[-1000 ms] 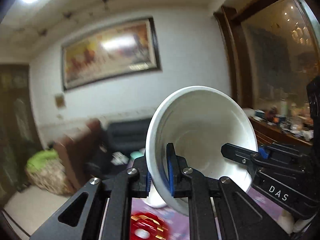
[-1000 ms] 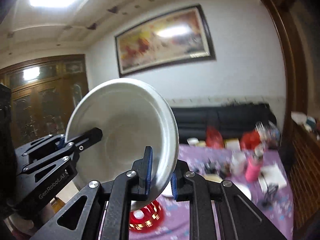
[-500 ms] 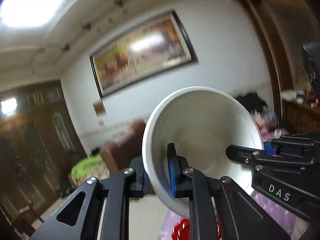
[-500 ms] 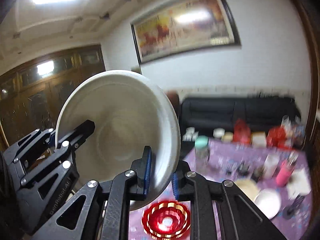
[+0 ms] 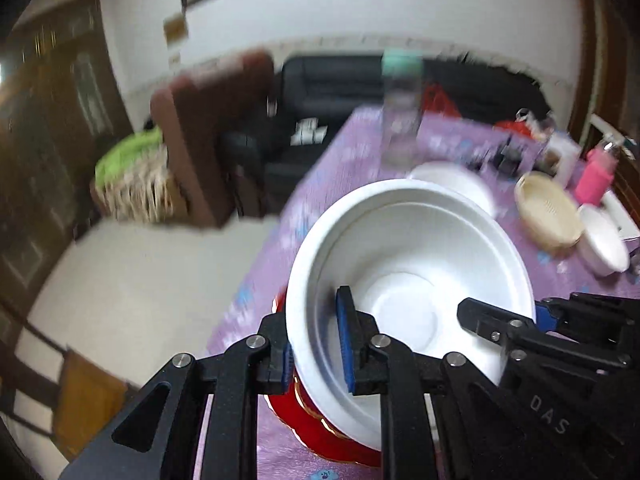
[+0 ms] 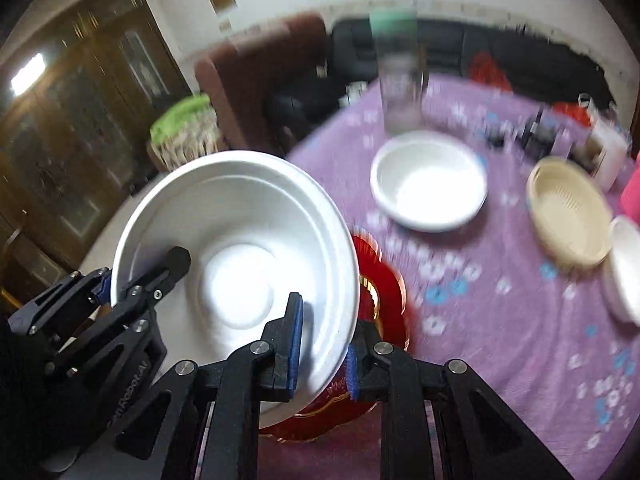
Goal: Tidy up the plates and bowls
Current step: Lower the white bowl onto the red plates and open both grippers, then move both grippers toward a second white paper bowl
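white bowl held by both grippers above the red plate

the left gripper [image 5: 318, 346] pinches one side of the white bowl's [image 5: 404, 280] rim while its jaws are just opening, and the right gripper [image 6: 322, 354] pinches the opposite side. the bowl hangs tilted over the red plate [image 6: 384, 292] on the purple tablecloth [image 6: 500, 312]. risk, as i judge it: if the left grip loosens before the bowl rests on the plate, it could swing from the right pinch alone and drop or chip the plate.
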The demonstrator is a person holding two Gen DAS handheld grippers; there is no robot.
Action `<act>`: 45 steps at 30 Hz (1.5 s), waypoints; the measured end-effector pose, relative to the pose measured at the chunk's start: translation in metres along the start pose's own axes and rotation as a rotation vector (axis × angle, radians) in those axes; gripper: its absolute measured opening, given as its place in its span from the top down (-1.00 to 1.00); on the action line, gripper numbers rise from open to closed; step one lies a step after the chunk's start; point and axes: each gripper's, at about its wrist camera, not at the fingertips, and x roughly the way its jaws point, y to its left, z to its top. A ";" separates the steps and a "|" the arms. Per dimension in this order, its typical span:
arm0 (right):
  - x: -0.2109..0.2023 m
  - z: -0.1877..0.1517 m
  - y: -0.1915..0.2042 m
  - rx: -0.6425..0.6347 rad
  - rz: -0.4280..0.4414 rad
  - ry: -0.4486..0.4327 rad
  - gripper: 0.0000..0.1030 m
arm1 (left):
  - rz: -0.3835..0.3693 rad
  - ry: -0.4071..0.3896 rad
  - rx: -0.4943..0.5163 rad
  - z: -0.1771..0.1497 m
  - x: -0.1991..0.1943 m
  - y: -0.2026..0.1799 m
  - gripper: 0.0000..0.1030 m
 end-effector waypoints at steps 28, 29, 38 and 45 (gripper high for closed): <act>-0.004 -0.013 -0.024 0.004 -0.068 -0.080 0.33 | -0.086 0.051 -0.138 -0.026 -0.006 0.007 -0.26; -0.011 -0.016 -0.027 0.006 -0.069 -0.099 0.30 | -0.076 0.025 -0.136 -0.027 -0.015 0.004 -0.28; -0.086 -0.067 -0.067 0.059 -0.173 -0.328 -0.33 | 0.025 -0.216 -0.133 -0.040 -0.098 -0.030 -0.74; -0.101 -0.088 -0.106 0.178 -0.194 -0.356 -0.44 | 0.004 -0.194 -0.077 -0.045 -0.103 -0.074 -0.75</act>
